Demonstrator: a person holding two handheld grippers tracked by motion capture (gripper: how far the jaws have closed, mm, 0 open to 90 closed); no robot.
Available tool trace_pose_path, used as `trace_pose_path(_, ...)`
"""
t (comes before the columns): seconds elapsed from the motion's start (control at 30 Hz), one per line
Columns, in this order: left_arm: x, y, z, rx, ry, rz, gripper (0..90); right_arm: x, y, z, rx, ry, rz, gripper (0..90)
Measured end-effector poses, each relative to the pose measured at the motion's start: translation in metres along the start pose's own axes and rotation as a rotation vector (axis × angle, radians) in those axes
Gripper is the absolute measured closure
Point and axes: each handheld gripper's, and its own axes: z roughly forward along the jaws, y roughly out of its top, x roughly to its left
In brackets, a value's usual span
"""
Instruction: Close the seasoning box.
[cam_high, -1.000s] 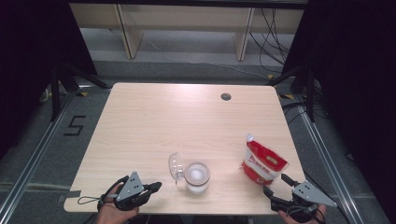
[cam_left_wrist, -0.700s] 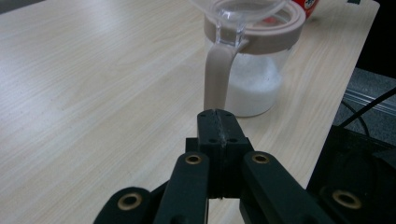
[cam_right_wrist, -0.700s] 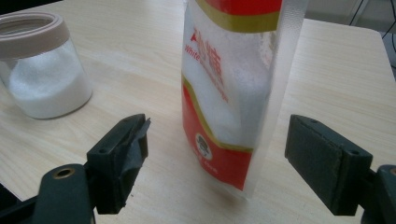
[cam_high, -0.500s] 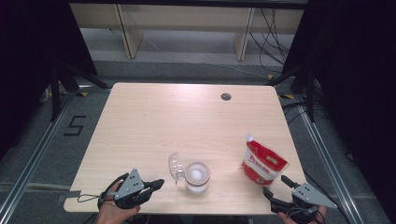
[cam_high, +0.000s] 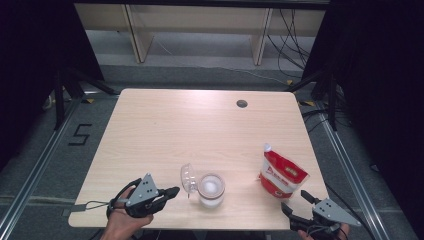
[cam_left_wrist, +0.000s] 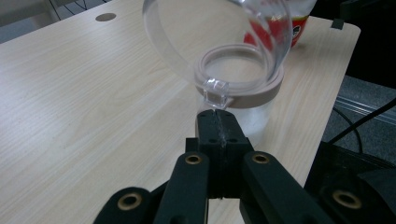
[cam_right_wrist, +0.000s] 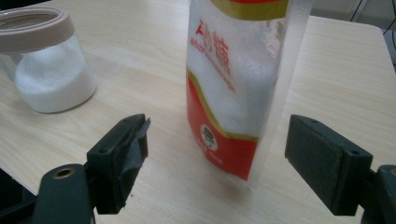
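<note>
With the left tongs (cam_high: 170, 191) closed empty beside the open-lidded jar (cam_high: 211, 189) near the bench's front edge, the open right tongs (cam_right_wrist: 217, 161) should close squarely on the sugar pouch (cam_right_wrist: 238, 79) standing just ahead.

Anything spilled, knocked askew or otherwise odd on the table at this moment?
No spill or damage shows. The clear glass jar of white granules stands upright, its hinged clear lid flipped open. The red-and-white pouch of white sugar stands upright nearby, apart from the jar.
</note>
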Motion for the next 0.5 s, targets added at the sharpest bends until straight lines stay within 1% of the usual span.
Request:
trace_pose_path(0.03,0.001,0.002,0.001,-0.001,-0.011,0.025,89.5,0.0,0.0,0.0,-0.005,-0.002,-0.003,22.1)
trace_pose_path(0.07,0.0,0.004,0.002,0.007,-0.013,0.004,89.6,-0.001,0.0,0.0,-0.008,-0.002,-0.01,22.0)
trace_pose_path(0.1,0.001,0.006,0.003,0.009,-0.009,0.026,89.5,-0.003,0.0,0.0,-0.016,-0.007,-0.04,22.0)
trace_pose_path(0.13,0.001,0.007,0.003,0.008,-0.007,0.022,89.5,-0.003,0.0,0.001,-0.026,-0.011,-0.047,22.0)
trace_pose_path(0.17,0.0,0.009,0.004,0.008,-0.01,0.024,89.5,-0.001,-0.001,0.001,-0.017,0.002,-0.025,22.0)
trace_pose_path(0.2,-0.001,0.01,0.005,0.004,-0.016,0.006,89.5,-0.001,-0.001,0.001,-0.016,0.01,-0.02,22.1)
trace_pose_path(0.23,0.0,0.012,0.005,0.006,-0.014,0.032,89.5,-0.001,-0.001,0.001,-0.019,-0.005,-0.029,22.1)
trace_pose_path(0.27,-0.001,0.013,0.006,0.0,-0.017,0.02,89.5,-0.002,-0.001,0.001,-0.02,-0.002,-0.031,22.1)
trace_pose_path(0.3,-0.001,0.015,0.006,-0.005,-0.022,0.036,89.5,-0.001,-0.001,0.001,-0.021,-0.003,-0.032,22.1)
trace_pose_path(0.33,-0.001,0.016,0.007,-0.002,-0.018,0.04,89.5,-0.001,-0.001,0.001,-0.021,-0.002,-0.029,22.2)
trace_pose_path(0.37,-0.002,0.017,0.007,-0.002,-0.02,0.034,89.5,-0.001,-0.001,0.001,-0.02,-0.002,-0.029,22.2)
trace_pose_path(0.4,-0.002,0.018,0.008,-0.005,-0.024,0.03,89.5,-0.002,-0.001,0.001,-0.017,0.012,-0.023,22.2)
trace_pose_path(0.43,-0.002,0.018,0.008,-0.008,-0.025,0.033,89.5,-0.001,-0.001,0.001,-0.017,0.01,-0.02,22.2)
trace_pose_path(0.47,-0.002,0.02,0.008,-0.009,-0.02,0.048,89.5,-0.001,-0.001,0.001,-0.018,0.003,-0.026,22.2)
trace_pose_path(0.5,-0.002,0.02,0.009,-0.004,-0.017,0.052,89.5,-0.001,-0.001,0.001,-0.02,-0.003,-0.031,22.2)
